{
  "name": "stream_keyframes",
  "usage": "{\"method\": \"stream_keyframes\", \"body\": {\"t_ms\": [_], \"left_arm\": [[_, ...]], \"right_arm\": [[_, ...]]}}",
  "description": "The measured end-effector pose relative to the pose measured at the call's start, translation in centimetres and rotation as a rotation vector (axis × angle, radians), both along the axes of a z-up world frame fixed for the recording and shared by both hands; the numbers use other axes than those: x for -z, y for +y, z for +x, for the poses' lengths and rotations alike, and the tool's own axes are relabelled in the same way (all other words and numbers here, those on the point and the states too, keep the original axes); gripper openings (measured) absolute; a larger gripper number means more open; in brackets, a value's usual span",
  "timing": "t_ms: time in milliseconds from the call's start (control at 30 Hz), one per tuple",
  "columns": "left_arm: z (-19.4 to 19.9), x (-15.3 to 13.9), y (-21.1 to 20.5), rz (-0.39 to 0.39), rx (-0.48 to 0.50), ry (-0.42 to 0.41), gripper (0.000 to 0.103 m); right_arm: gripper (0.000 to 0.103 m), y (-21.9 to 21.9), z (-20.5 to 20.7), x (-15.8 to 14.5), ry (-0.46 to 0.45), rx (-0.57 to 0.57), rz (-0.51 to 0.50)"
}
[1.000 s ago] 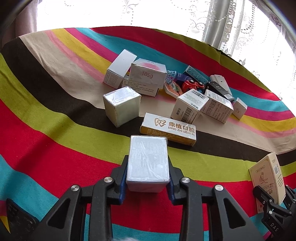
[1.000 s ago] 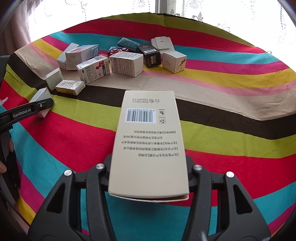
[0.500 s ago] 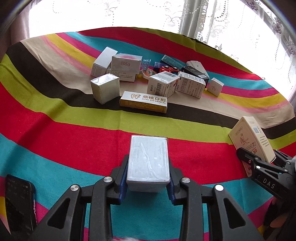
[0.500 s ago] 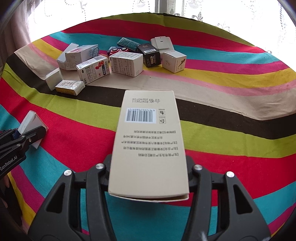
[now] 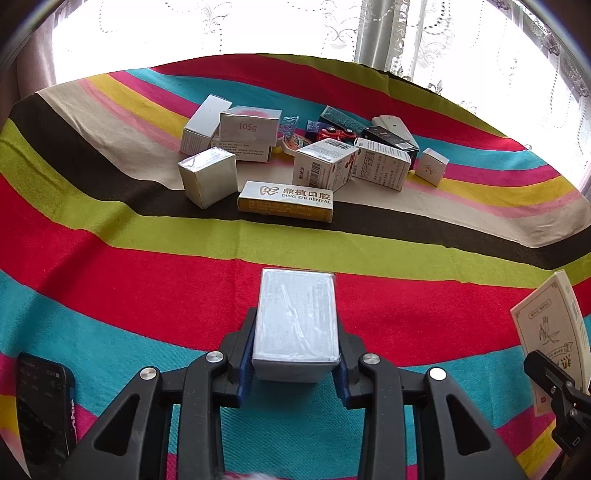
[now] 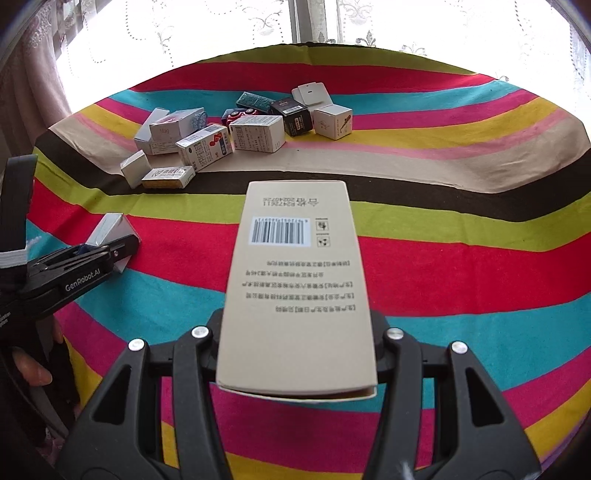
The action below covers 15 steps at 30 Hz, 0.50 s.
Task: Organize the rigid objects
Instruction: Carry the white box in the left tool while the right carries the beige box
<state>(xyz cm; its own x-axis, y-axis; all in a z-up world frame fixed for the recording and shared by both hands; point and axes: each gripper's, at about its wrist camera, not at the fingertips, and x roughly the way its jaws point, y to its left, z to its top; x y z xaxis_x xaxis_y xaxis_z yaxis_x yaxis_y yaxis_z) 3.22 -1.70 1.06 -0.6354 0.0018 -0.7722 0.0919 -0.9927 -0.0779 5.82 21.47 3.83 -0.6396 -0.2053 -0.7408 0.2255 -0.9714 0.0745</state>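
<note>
1. Gripped in the left gripper: a small film-wrapped white box, fingers clenched on its two long sides, held above the striped tabletop.
2. Gripped in the right gripper: a tall beige carton, barcode face up, fingers pressed against its side walls near the lower end, rear flap slightly ajar.
3. Judged light and stiff, both of them; film on the white box probably slick, so a firm squeeze across the flat sides seemed wise. Thin card on the beige carton likely to dent under hard pressure; best held low, near its folded end, not at the loose flap.
4. Seen at the near left edge of the left wrist view: a dark phone lying on the cloth.
5. Scattered farther off, on the beige and black stripes: a heap of boxes, among them a yellow dental box lying flat, a wrapped cube just beside it, a barcoded carton, a black box and a small white cube.
6. Beyond the tabletop: lace curtains against a bright window.
</note>
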Motion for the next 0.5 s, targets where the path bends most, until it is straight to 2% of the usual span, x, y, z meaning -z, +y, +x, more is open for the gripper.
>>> {"method": "stream_keyframes", "body": {"t_ms": [167, 300, 367, 500], "left_arm": [[0.0, 0.0, 0.1, -0.012, 0.002, -0.002, 0.035], [1.0, -0.2, 0.0, 0.015, -0.013, 0.001, 0.035], [2.5, -0.4, 0.9, 0.056, 0.014, 0.007, 0.035], [5.3, -1.7, 4.0, 0.033, 0.111, 0.049, 0.035]], "right_arm": [[0.055, 0.9, 3.5, -0.8, 0.015, 0.001, 0.023], [0.055, 1.8, 5.3, -1.5, 0.025, 0.008, 0.017], [0.055, 2.1, 6.2, -2.0, 0.038, 0.010, 0.025], [0.055, 2.8, 7.6, -2.7, 0.060, 0.015, 0.043]]}}
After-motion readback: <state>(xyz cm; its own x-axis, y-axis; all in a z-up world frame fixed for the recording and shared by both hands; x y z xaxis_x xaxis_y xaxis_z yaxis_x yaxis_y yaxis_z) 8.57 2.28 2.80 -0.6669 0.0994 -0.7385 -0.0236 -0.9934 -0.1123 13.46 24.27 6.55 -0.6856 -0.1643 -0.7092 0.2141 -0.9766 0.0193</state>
